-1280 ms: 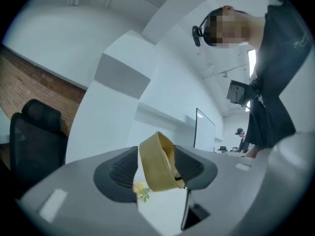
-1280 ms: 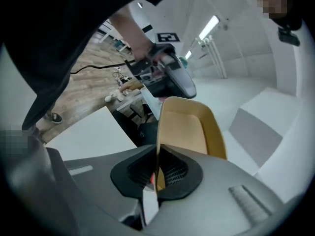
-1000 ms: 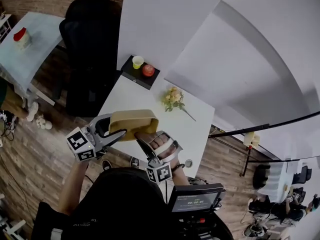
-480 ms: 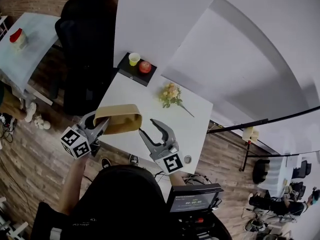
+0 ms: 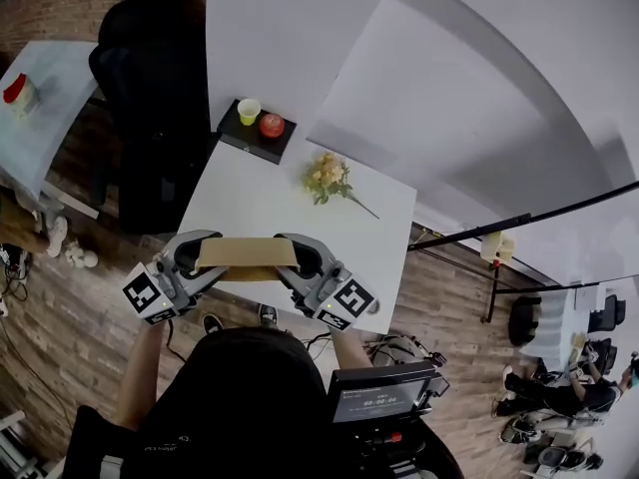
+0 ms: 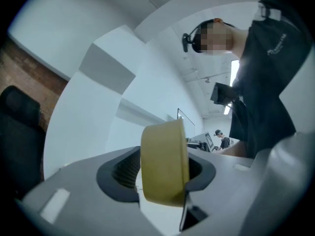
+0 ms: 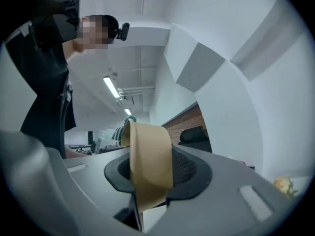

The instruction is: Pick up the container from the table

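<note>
As the head view looked steeply down, a shallow tan container (image 5: 248, 254) hung between two hand-held grippers over the near edge of a white surface (image 5: 300, 218). The left gripper (image 5: 205, 259) took its left end and the right gripper (image 5: 297, 259) its right end, the two pointing in toward each other. Both pairs of jaws stood narrow and pinched the container's thin wall. The left jaws had just eased open a little and the right jaws had just been closing, with the wall between the pads in each case.

The pick-up looked all but done. The container seemed to be off the surface and carried level by both grippers. What was left, at most, was to bring it fully clear and hold it steady. The head view alone could not prove a gap beneath it.

Only the head view gave the layout. A sprig of pale flowers (image 5: 326, 178) lay mid-surface, well apart from the container. At the far edge a black tray (image 5: 258, 146) held a yellow cup (image 5: 249, 111) and a round red fruit (image 5: 271, 125).

Only the gripper views showed the grip itself. Each looked along its own jaws at the container's wall seen edge-on, clamped between dark ribbed pads. Behind it stood a person in a dark shirt. The right gripper view also caught the flowers at its lower right corner; the left gripper view did not.
</note>
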